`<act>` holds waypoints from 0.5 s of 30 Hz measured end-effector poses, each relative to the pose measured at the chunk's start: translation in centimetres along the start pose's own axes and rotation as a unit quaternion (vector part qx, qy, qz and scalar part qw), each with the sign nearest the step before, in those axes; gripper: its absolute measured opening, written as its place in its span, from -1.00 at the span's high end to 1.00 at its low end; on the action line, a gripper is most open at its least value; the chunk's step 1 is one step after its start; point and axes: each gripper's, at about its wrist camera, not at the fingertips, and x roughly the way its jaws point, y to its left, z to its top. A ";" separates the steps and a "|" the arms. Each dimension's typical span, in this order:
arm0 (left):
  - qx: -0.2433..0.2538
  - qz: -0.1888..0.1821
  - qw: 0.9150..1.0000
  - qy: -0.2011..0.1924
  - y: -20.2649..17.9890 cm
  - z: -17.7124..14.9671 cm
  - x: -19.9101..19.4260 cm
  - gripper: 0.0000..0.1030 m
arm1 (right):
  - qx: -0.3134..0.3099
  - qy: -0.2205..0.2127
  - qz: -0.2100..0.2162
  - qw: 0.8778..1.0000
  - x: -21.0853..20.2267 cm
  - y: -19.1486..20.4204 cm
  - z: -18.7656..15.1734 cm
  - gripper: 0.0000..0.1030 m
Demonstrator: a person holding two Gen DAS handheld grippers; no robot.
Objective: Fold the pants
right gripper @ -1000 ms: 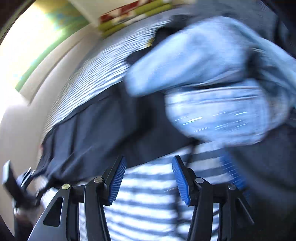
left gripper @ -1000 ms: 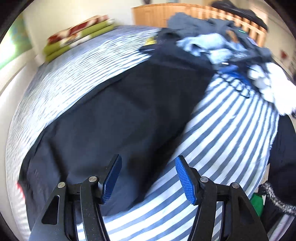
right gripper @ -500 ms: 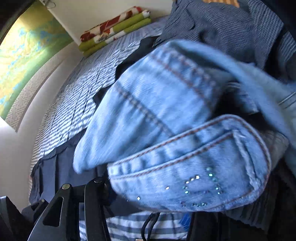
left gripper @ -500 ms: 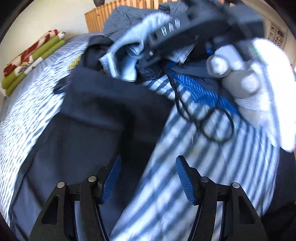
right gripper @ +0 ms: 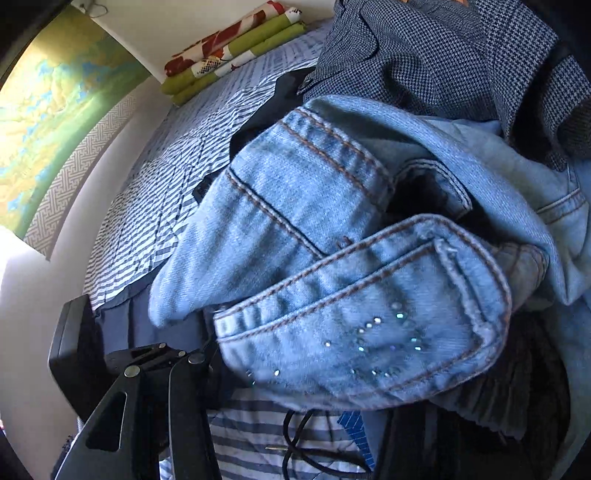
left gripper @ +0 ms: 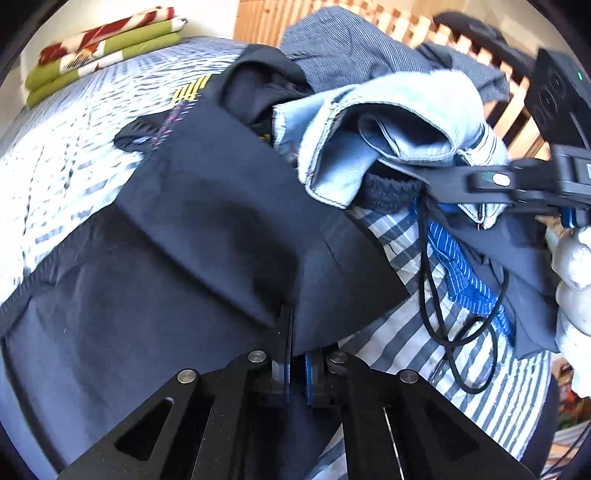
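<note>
Dark navy pants (left gripper: 184,258) lie spread on the striped bed, one edge folded up towards me. My left gripper (left gripper: 297,369) is shut on that edge, with the cloth pinched between the blue pads. Light blue jeans (left gripper: 388,122) top a pile of clothes at the back right. In the right wrist view the jeans (right gripper: 332,258) drape over my right gripper (right gripper: 291,369), hiding its pads. Its jaws stand apart, the left finger (right gripper: 192,373) showing. In the left wrist view the right gripper (left gripper: 454,188) reaches under the jeans, held by a white-gloved hand (left gripper: 572,266).
The striped bedsheet (left gripper: 55,147) runs to a wall at the left. Folded green and red blankets (left gripper: 99,48) lie at the far end. The pile holds a grey checked garment (right gripper: 443,55), blue striped cloth (left gripper: 465,273) and a black cord (left gripper: 443,314). A wooden slatted frame (left gripper: 266,18) stands behind.
My left gripper swept along the navy pants towards the pile, then closed on their edge. My right gripper pushed in under the jeans, which now cover its fingers; its jaws kept their width.
</note>
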 end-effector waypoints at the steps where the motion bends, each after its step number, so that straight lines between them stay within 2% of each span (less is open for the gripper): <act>1: -0.004 -0.004 1.000 -0.002 0.1 -0.2 0.0 0.92 | -0.001 0.005 0.013 1.000 -0.2 0.3 0.0 0.07; 4: -0.013 -0.009 1.000 -0.010 -0.1 -0.5 -0.1 0.93 | -0.032 0.025 0.037 0.999 -1.0 2.4 -0.2 0.05; 6: -0.023 -0.019 0.999 -0.020 -0.1 -0.6 -0.3 0.94 | -0.061 0.021 0.034 0.997 -1.7 4.3 -0.3 0.02; 10: -0.078 -0.050 0.995 -0.048 1.9 -1.2 -2.2 0.94 | -0.085 0.018 0.046 0.995 -3.1 6.5 0.9 0.02; 13: -0.117 -0.073 0.988 -0.068 3.9 -1.5 -3.5 0.94 | -0.120 0.029 0.001 0.992 -3.5 8.3 2.0 0.02; 15: -0.131 -0.082 0.985 -0.081 5.2 -1.6 -4.7 0.94 | -0.131 0.062 0.017 0.989 -4.0 7.9 0.6 0.02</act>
